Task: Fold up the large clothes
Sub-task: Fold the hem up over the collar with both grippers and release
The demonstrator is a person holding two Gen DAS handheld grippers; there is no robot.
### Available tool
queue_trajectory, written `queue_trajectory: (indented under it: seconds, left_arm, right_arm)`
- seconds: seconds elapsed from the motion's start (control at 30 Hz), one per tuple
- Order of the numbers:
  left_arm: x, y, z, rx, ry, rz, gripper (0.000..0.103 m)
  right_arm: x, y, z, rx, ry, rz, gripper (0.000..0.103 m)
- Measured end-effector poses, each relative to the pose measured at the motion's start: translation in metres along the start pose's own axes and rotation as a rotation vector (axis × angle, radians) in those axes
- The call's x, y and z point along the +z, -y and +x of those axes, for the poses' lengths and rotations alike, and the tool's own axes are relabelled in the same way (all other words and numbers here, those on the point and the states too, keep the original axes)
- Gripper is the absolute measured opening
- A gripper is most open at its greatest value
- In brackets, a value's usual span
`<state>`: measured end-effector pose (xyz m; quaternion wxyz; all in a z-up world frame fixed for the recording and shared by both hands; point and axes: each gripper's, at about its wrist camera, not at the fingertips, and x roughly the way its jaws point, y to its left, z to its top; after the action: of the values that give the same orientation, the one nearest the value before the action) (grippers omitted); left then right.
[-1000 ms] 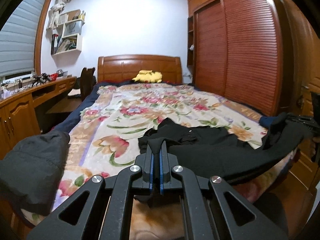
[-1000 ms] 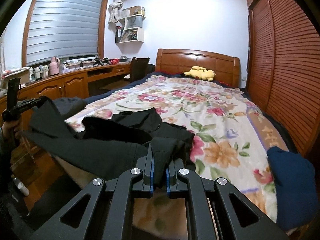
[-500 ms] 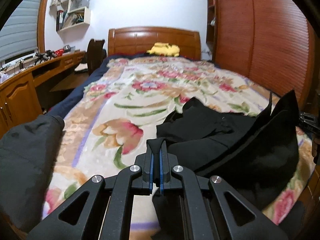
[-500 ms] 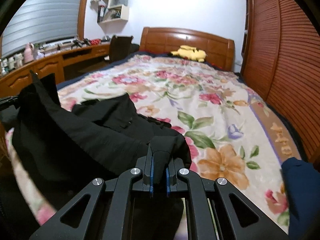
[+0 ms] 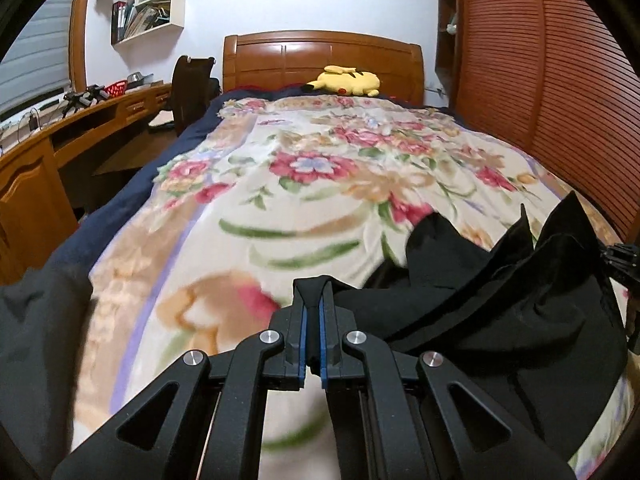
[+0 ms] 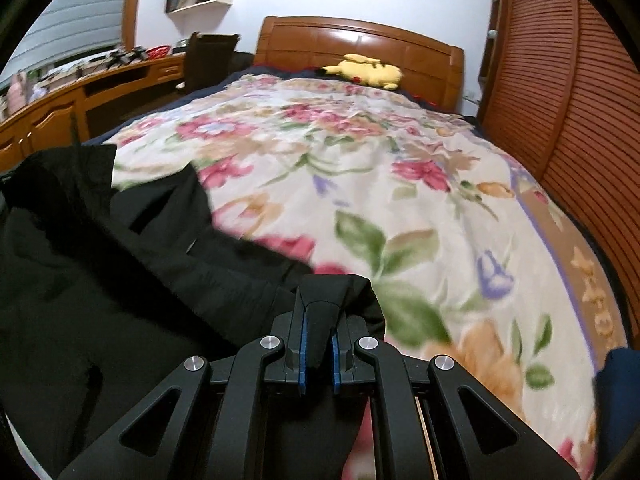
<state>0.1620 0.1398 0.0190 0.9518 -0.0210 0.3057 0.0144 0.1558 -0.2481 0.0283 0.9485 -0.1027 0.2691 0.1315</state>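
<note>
Black garment (image 5: 500, 304) hangs bunched over the near end of the bed (image 5: 320, 184), its edge pinched in the left hand-held gripper (image 5: 313, 320) and another fold clamped in the right hand-held gripper (image 6: 318, 332). Beyond it the floral blanket (image 6: 360, 168) lies open up to the yellow plush toy (image 5: 348, 80) by the headboard (image 5: 320, 56). A slatted wardrobe (image 6: 580, 100) crowds one side, a wooden worktop (image 5: 60, 128) the other.
</note>
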Motion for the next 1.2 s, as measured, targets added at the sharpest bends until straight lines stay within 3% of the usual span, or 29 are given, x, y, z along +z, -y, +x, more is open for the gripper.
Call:
queue_trajectory:
  seconds: [0.27, 0.33, 0.4, 0.43, 0.47, 0.53, 0.57, 0.6, 0.63, 0.8, 1.2]
  left_arm:
    - [0.035, 0.008, 0.037, 0.036, 0.016, 0.010, 0.005]
    - [0.035, 0.009, 0.041, 0.026, 0.006, 0.003, 0.011]
    - [0.029, 0.011, 0.037, 0.024, 0.014, 0.011, 0.026]
    - [0.028, 0.015, 0.034, 0.024, 0.023, 0.023, 0.040]
    - [0.025, 0.017, 0.031, 0.023, 0.029, 0.034, 0.049]
    - [0.015, 0.021, 0.022, 0.012, 0.023, 0.051, 0.068]
    - [0.011, 0.022, 0.018, 0.002, 0.020, 0.052, 0.078]
    - [0.005, 0.024, 0.012, -0.010, 0.018, 0.053, 0.079]
    - [-0.002, 0.026, 0.006, -0.022, 0.014, 0.053, 0.079]
    - [-0.034, 0.041, -0.018, -0.064, -0.004, 0.049, 0.079]
    - [-0.089, 0.068, -0.047, -0.151, -0.046, 0.082, 0.079]
  right_arm:
    - [0.047, 0.006, 0.034, -0.060, 0.017, 0.043, 0.008]
    - [0.049, 0.003, 0.043, -0.062, 0.001, 0.059, 0.008]
    - [0.049, 0.001, 0.056, -0.051, -0.016, 0.071, 0.011]
    - [0.048, 0.000, 0.056, -0.044, -0.023, 0.076, 0.013]
    - [0.050, 0.001, 0.062, -0.041, -0.025, 0.081, 0.019]
    - [0.051, 0.000, 0.056, -0.037, -0.007, 0.084, 0.044]
    - [0.053, 0.008, 0.058, -0.037, 0.004, 0.089, 0.065]
    - [0.053, 0.012, 0.055, -0.043, 0.017, 0.097, 0.078]
    - [0.052, 0.014, 0.050, -0.042, 0.028, 0.102, 0.079]
    - [0.040, 0.020, 0.046, -0.028, 0.005, 0.088, 0.079]
    - [0.011, 0.049, 0.090, 0.074, -0.212, 0.207, 0.079]
